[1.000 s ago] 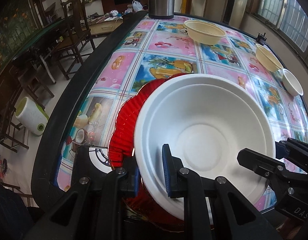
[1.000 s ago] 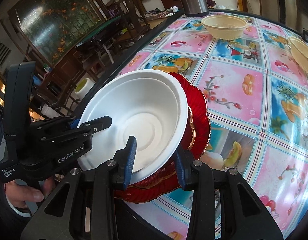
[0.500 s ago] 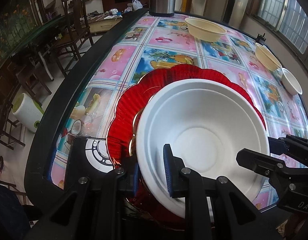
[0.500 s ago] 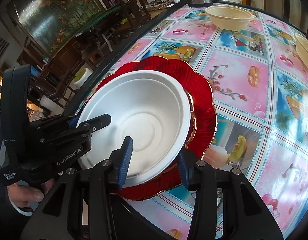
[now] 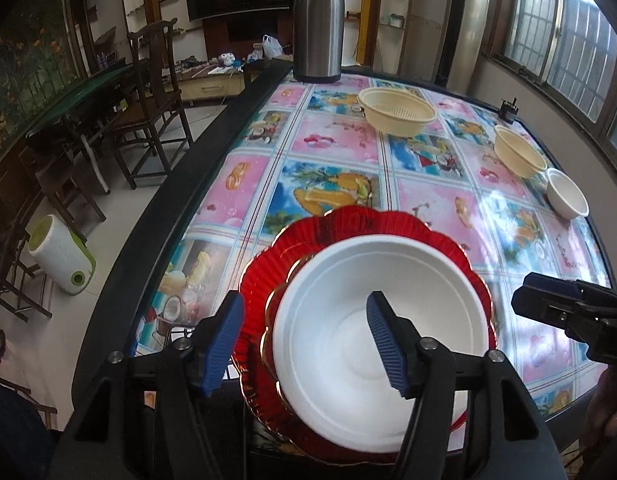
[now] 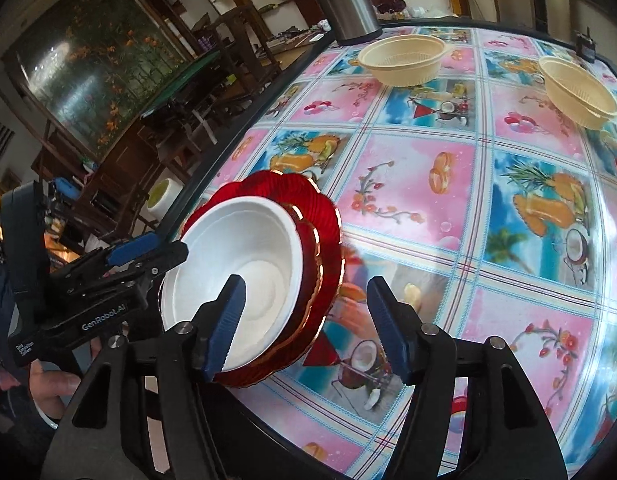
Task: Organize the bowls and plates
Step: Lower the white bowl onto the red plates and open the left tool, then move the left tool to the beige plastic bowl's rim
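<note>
The white bowl [image 5: 372, 332] sits inside a stack of red scalloped plates [image 5: 264, 280] at the near edge of the counter [image 5: 340, 140], in the lower centre of the left wrist view and the lower left of the right wrist view.

The left gripper [image 5: 304, 340] is above the near rim of the bowl. Its fingers [image 5: 382, 344] are opening and stand wide: 1 blue pad lies outside the plates, the other over the bowl interior, and neither presses on the rim.

The right gripper [image 6: 302, 320] is at the stack's right edge. Its fingers [image 6: 228, 320] are opening, also wide, with the plate rims between them and no pad in contact.

Farther up the counter stand 2 cream baskets [image 5: 396, 112] and 1 small white bowl [image 5: 566, 196] at the right. A steel flask [image 5: 318, 24] stands at the far edge.
</note>
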Motion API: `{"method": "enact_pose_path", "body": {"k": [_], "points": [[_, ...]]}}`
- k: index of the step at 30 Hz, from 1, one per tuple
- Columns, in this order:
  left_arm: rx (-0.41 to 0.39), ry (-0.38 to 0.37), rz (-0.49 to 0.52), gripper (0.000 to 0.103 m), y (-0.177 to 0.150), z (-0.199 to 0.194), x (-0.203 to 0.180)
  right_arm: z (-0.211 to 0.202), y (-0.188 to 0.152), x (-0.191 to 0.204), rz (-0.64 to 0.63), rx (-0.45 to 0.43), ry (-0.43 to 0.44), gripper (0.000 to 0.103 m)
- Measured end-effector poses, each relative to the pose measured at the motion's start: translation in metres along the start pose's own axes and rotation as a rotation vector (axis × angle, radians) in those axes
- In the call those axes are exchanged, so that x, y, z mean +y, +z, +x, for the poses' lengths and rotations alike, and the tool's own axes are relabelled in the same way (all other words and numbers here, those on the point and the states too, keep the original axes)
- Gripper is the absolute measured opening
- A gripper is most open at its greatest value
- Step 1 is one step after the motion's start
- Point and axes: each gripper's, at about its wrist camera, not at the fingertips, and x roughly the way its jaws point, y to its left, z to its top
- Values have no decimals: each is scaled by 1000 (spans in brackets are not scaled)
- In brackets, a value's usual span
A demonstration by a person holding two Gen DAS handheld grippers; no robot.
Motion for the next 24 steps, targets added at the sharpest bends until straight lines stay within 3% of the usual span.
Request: {"method": "enact_pose_path", "body": {"k": [5,10,24], "points": [[-4,-5,-4,67,19,3,-7,3,11,-37,155,35,-37,64],[2,-30,19,67,28,12,-24,1,15,-61,245,27,-19,64],[-38,-19,39,67,87,33,-53,-34,84,-77,196,-100,-119,64]]}}
